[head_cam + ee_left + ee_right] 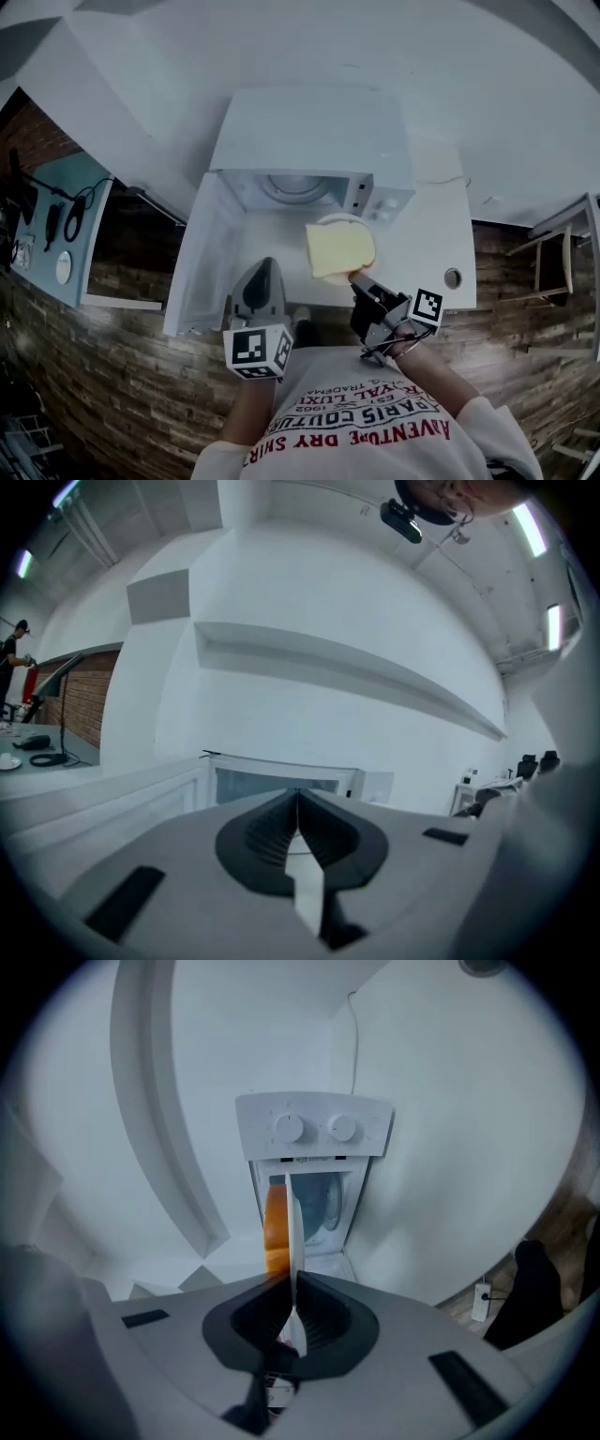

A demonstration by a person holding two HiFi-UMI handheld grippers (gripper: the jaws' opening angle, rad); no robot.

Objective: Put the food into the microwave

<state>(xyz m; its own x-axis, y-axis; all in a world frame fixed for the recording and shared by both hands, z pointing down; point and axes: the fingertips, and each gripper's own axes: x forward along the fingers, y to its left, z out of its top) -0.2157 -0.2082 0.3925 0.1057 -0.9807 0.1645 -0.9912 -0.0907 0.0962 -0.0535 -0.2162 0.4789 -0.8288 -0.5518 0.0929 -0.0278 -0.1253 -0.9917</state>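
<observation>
A white microwave [309, 141] stands on the white table [441, 234], its door [202, 262] swung open to the left and its glass turntable [295, 187] visible inside. My right gripper [354, 277] is shut on the rim of a white plate [342, 221] carrying a slice of yellow bread [339, 249], held just before the opening. In the right gripper view the plate [294, 1227] shows edge-on with the bread [275, 1227] on its left, before the microwave's knobs [314, 1129]. My left gripper [258, 281] is shut and empty beside the door; its jaws [298, 794] point at the microwave [281, 785].
A round cable hole [453, 277] sits in the table's right front corner. A teal table [56, 234] with cables stands far left, chairs [562, 244] far right, over a wooden floor [122, 375]. A person [11, 658] stands in the far distance.
</observation>
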